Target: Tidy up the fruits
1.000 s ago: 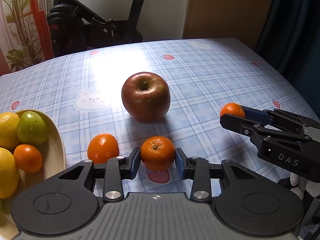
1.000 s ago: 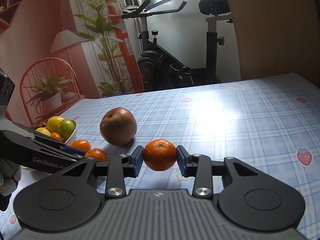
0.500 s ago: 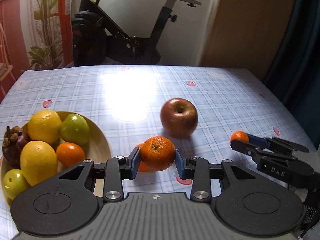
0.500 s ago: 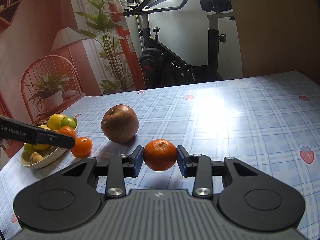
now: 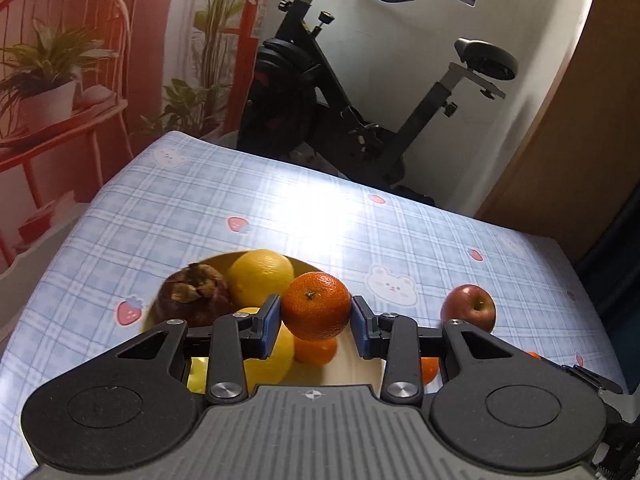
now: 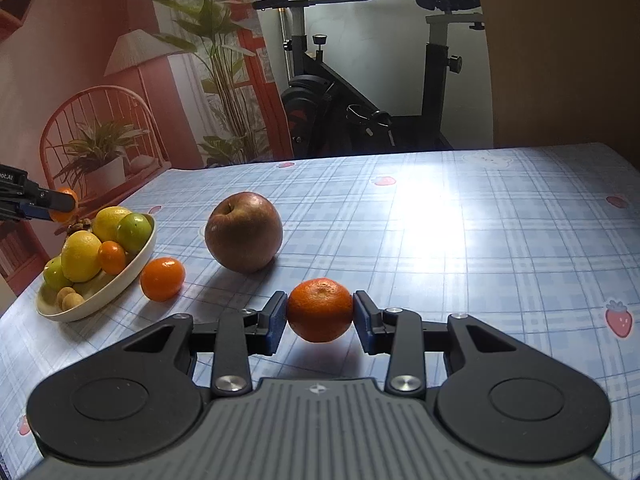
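Both wrist views look down across the table, sharing the apple.
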Motion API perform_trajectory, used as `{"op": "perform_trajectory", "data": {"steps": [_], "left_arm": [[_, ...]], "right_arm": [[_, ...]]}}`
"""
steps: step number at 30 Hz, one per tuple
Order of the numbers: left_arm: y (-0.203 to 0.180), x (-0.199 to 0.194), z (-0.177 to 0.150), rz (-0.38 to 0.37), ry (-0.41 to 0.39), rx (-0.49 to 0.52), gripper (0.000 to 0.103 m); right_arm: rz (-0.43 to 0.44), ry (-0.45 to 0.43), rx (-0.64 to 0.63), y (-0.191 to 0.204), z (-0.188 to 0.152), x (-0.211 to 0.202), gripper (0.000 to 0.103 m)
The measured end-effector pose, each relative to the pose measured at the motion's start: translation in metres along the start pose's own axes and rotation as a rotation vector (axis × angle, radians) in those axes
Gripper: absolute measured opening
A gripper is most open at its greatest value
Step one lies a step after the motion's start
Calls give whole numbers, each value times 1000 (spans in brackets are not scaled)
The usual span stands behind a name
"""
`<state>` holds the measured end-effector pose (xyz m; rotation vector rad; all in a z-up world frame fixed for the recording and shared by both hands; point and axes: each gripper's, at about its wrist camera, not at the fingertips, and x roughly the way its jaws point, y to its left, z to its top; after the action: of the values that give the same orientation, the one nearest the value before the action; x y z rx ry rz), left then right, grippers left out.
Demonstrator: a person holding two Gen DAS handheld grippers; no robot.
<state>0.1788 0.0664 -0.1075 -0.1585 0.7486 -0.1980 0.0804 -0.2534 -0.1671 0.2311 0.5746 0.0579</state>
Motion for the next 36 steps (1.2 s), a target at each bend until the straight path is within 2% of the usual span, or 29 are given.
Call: {"op": "perform_trajectory", "data": {"steps": [6, 9, 13, 19, 24, 36], "left_arm": [[0, -4, -23, -55, 49, 85, 39], [-5, 7, -38, -51, 75, 112, 39], [0, 23, -50, -27, 103, 103, 39], [1, 33, -49, -37, 125, 112, 40], [10, 31, -51, -41, 139, 89, 40], [30, 14, -60, -46, 115, 40, 42]], "right_arm": [[56, -6, -46, 28, 8, -2, 39], [83, 12, -101, 47, 14, 5, 39], [111, 38, -173, 71, 23, 17, 39], [152, 68, -267, 105, 34, 44, 39], [199, 82, -344, 132, 39, 64, 39], [235, 130, -468, 174, 38, 110, 39]]}}
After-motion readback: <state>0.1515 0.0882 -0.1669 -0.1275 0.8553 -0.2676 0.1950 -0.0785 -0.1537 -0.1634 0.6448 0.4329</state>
